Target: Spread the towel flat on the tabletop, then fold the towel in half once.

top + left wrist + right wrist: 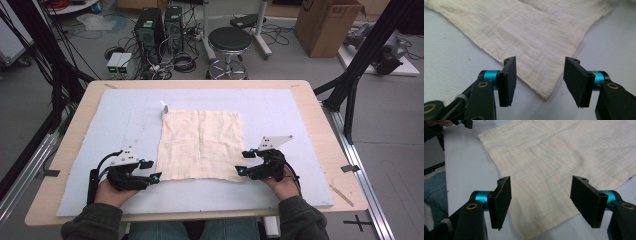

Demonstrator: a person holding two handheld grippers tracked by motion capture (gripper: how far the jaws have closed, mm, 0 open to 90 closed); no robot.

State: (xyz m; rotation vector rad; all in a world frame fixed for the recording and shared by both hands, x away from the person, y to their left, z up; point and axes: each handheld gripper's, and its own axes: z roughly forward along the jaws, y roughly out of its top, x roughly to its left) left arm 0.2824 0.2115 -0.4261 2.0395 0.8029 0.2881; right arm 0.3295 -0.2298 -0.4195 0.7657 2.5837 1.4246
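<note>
Two pairs of jaws are held wide apart, nothing pinched — the left gripper (154,171) at the near left corner of the cloth (201,145), the right gripper (242,163) at its near right corner. The cream, crinkled, square cloth is spread flat on a pale blue mat (280,107) — bare mat is left all round it on the wooden tabletop (327,132).

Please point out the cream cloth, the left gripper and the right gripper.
cream cloth (200,145): high view, middle of the fabric.
left gripper (151,170): high view, midway between its open jaws.
right gripper (245,162): high view, midway between its open jaws.
</note>
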